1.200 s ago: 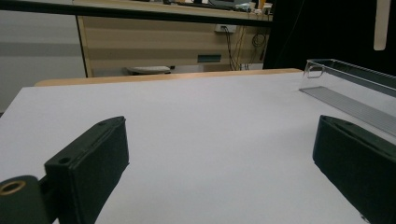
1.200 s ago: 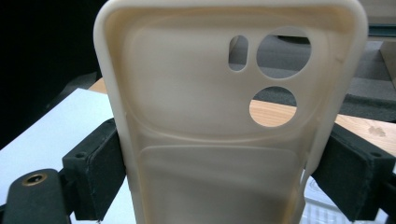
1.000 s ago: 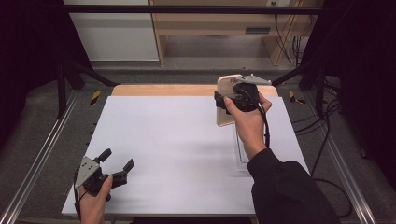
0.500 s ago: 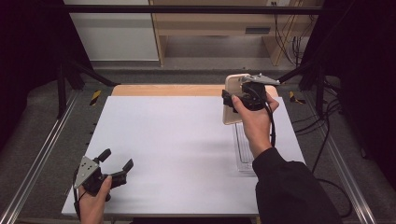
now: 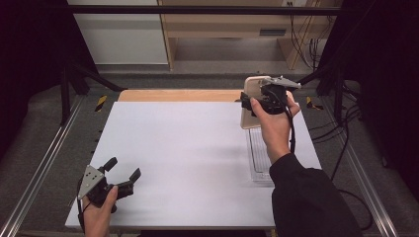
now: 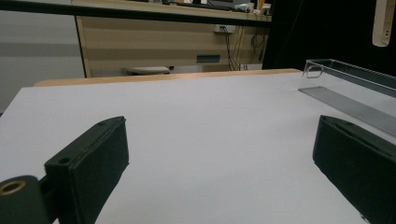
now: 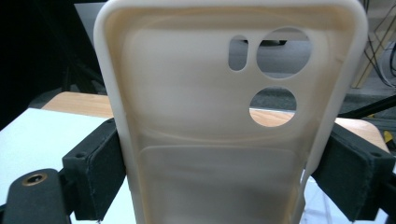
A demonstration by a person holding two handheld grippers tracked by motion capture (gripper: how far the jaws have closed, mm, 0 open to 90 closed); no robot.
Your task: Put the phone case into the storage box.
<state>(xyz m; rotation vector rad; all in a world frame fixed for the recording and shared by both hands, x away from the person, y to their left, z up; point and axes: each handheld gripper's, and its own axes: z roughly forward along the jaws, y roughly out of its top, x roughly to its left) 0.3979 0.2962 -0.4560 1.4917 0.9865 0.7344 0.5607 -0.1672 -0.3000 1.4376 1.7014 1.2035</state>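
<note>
Nearest us, at seven o'clock on the white table (image 5: pixel 197 148), our left gripper (image 5: pixel 122 170) rests with jaws spread wide, nothing between them. Farther off, at two o'clock, our right gripper (image 5: pixel 253 101) clamps the cream phone case (image 7: pixel 224 130) by its side edges, lifted above the clear tray (image 5: pixel 259 158).

A white table top (image 5: pixel 188 163) has a wooden edge strip (image 5: pixel 178 95) along its far side. On the right part of the table lies a clear plastic tray (image 5: pixel 258 158). Behind the table stands a light wooden shelf unit (image 5: pixel 222 24), with cables (image 5: pixel 306 44) hanging beside it.
</note>
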